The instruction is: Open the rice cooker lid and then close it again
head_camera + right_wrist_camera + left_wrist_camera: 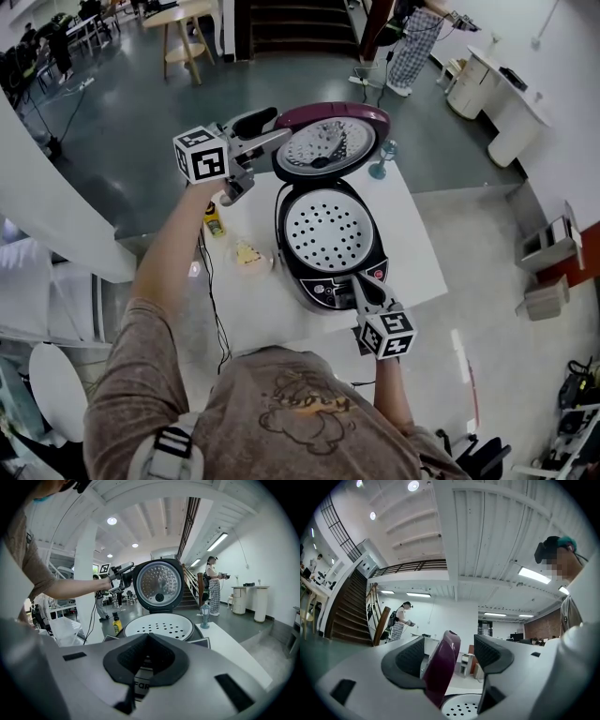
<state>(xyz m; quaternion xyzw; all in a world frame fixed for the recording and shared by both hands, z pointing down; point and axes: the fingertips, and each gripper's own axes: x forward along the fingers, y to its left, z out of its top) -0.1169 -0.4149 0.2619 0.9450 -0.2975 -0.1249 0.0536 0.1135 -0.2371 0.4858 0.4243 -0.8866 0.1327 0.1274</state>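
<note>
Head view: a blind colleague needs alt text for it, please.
A cooker on a white table has its lid raised, the open left gripper straddling the rim. The shut right gripper points at the cooker's front.

On the white table [412, 253], a yellow bottle [215, 221] stands at the left edge with a small dish of pale food [247, 255] just beside it. A black cable [210, 286] runs along that edge. A small blue-green lantern [382, 161] stands at the table's far corner. Well beyond the table are a wooden stool [183, 37], a dark staircase [300, 23] and a person in checked trousers [411, 47].
</note>
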